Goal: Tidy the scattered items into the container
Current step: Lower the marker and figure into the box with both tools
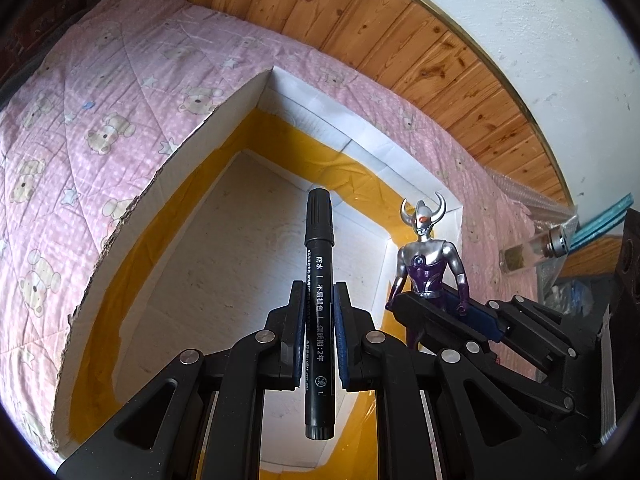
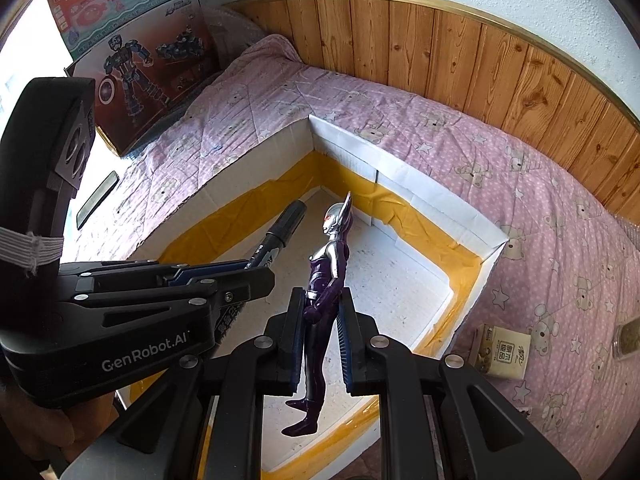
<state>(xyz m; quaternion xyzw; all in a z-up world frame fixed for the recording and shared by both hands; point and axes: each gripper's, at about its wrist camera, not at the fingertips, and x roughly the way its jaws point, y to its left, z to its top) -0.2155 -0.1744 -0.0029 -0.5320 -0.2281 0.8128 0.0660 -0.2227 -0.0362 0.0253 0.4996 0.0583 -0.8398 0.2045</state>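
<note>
Markers first: we see our left gripper (image 1: 319, 312) clamped tight on a black marker (image 1: 319, 272), its pads pressing the barrel from both sides. The capped end sticks out well beyond the fingertips and the other end hangs back toward the camera. Beyond and below those fingers lies the open white box (image 1: 256, 104), its inner walls banded with yellow tape (image 1: 280, 128) and its floor bare where we can see it. The marker's cap is over that floor.

Our right gripper (image 2: 320, 312) is closed on a silver and purple toy figure (image 2: 326, 276), gripping it about the waist and hips. The horned head rises past the fingertips, and the legs and feet dangle back between the fingers. From this view the same box (image 2: 440, 204) sits under and ahead of the fingers, and the figure hangs above its floor.

The two grippers are just beside each other, the left one (image 2: 256, 276) coming in from the left of the right-wrist view with the marker (image 2: 280, 228) angled toward the figure's head.

Past the box spreads a pink quilt (image 2: 520, 160) printed with bears. Right of the right fingers, on the quilt, we make out a small tissue pack (image 2: 502, 350) and a small glass jar (image 2: 628, 338). A wooden panel (image 1: 380, 24) runs behind the bed.
</note>
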